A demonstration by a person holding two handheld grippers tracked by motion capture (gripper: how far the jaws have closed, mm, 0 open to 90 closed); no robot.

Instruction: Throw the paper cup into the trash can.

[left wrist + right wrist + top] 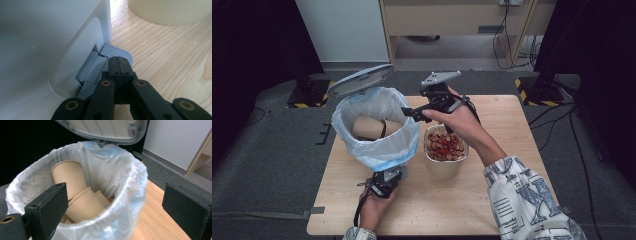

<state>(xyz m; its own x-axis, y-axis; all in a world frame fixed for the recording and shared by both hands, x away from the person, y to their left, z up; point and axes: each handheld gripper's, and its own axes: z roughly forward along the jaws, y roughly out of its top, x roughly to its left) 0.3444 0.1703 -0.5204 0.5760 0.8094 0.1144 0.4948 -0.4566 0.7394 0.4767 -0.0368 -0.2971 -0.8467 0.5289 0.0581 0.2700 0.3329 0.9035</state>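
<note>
A white pedal bin (pixel 377 135) lined with a clear bag stands on the wooden table (pixel 502 200) with its grey lid (pixel 360 80) raised. Brown paper cups (pixel 367 127) lie inside it. In the left gripper view, my left gripper (pixel 120 62) is shut, its tip resting on the grey foot pedal (pixel 117 51) at the bin's base. My right gripper (pixel 412 112) hovers at the bin's right rim, open with nothing between its fingers (pixel 50 205). In the right gripper view it looks over the bag's rim (pixel 130 175) at the cups (pixel 67 177) under the lid (pixel 105 130).
A cream container (pixel 445 147) of brown and red food pieces stands just right of the bin, below my right hand; its wall (pixel 170 12) is in the left gripper view. Dark stands and cables sit on the grey floor around the table.
</note>
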